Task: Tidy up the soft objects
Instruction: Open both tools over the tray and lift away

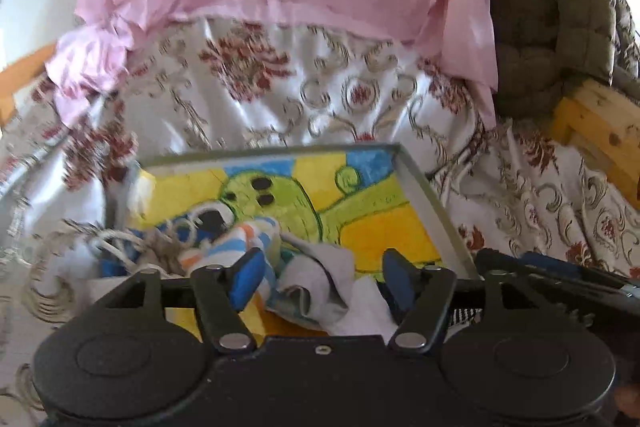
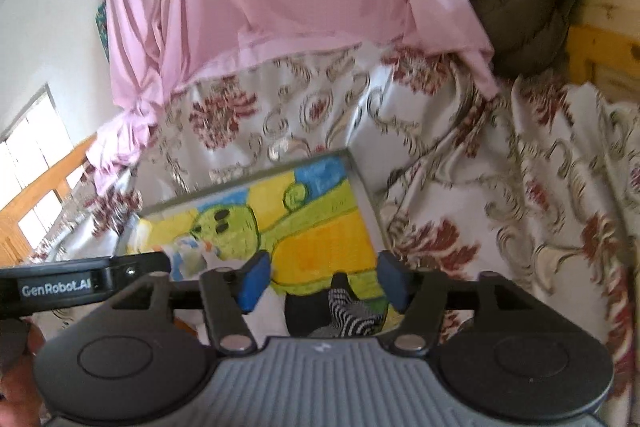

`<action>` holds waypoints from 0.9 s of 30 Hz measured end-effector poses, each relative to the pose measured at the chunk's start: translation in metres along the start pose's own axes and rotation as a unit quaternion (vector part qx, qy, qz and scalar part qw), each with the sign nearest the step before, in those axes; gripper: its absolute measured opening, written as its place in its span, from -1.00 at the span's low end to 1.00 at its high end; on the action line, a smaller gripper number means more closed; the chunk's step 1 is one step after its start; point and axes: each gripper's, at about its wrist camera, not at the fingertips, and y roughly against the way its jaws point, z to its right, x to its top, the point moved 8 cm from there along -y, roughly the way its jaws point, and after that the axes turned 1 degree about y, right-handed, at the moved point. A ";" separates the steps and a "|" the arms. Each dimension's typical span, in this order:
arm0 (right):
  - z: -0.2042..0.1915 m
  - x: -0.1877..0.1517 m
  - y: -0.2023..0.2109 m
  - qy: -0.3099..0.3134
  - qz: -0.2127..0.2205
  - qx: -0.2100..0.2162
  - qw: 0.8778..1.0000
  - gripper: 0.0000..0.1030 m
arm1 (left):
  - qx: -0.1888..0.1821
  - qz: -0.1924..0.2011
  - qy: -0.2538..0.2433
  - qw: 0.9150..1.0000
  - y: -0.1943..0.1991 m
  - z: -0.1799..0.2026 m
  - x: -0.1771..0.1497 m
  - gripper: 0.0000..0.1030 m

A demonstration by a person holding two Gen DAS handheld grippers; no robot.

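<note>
While both grippers are held spread over the tray (image 1: 424,183), nothing is pinched: a grey-white cloth (image 1: 320,283) and striped sock (image 1: 244,235) are seen between the left gripper (image 1: 322,279) fingers, a black-and-white sock (image 2: 344,315) between the right gripper (image 2: 324,279) fingers.

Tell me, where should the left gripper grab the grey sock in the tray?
Probably the bunched fold at the middle of the grey sock. It lies crumpled in the tray, right between the open blue fingers of the left gripper. Come straight down from above: the raised fold gives the pads cloth to pinch, and the striped sock beside it stays out of the grip.
</note>
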 end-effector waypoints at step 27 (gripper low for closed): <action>-0.083 -0.027 0.220 0.057 0.142 -0.030 0.988 1.00 | 0.012 0.166 0.034 0.985 0.234 -0.027 -0.044 0.98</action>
